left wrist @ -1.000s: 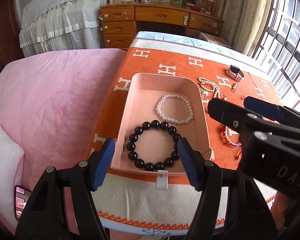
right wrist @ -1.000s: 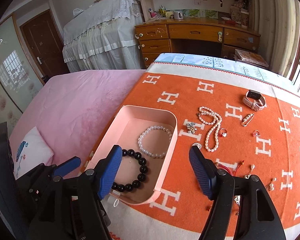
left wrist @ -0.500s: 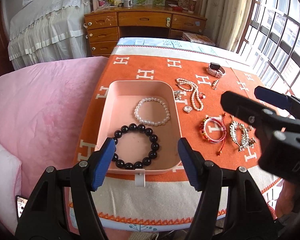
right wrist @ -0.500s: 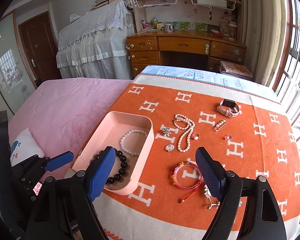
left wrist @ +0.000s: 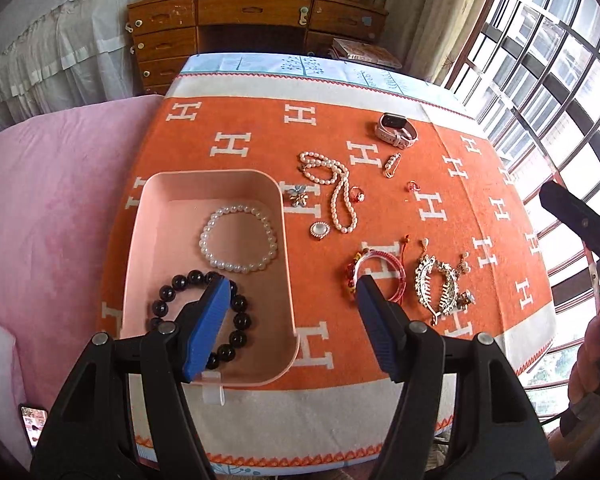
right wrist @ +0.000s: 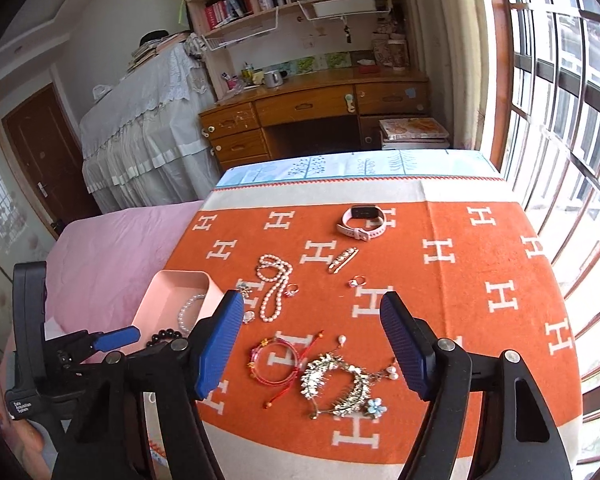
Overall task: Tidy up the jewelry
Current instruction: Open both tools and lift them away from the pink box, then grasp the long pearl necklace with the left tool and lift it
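Left gripper is spread apart with nothing in it, right gripper is closing on air too. Pink tray already has the pearl bracelet and black bead bracelet; necklace, watch, red bangle and hair comb all wait right of the tray
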`<state>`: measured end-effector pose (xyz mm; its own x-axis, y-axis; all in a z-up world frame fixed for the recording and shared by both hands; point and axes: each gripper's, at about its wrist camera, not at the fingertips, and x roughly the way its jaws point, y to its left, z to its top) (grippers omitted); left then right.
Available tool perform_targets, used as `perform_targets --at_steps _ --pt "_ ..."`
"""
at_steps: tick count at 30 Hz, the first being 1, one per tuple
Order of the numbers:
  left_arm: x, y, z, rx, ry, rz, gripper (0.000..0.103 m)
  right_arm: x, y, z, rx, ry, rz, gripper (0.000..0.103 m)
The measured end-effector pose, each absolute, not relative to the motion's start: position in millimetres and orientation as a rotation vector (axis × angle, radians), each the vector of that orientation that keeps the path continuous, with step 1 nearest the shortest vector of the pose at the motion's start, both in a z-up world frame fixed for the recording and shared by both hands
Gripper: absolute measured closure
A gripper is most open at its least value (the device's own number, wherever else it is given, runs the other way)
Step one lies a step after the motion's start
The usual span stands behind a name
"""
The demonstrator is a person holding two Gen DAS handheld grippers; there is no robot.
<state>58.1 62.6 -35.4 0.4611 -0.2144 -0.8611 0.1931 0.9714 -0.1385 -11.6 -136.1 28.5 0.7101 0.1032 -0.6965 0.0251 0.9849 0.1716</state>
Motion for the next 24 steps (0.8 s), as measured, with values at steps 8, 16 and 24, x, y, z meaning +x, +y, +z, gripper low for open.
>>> perform_targets --at_steps 8,16,24 --pt "109 14 -26 0.08 1.062 -0.297 0.04 4 -191 9 0.245 0.86 -0.037 0.03" --pt "170 -7 -57 0.046 1.217 -0.313 0.04 17 -218 -22 0.333 0.938 -0.039 0.031" --pt "213 -13 -85 0.005 1.32 -0.302 0.046 34 -218 -54 0.368 0.995 -0.017 0.031"
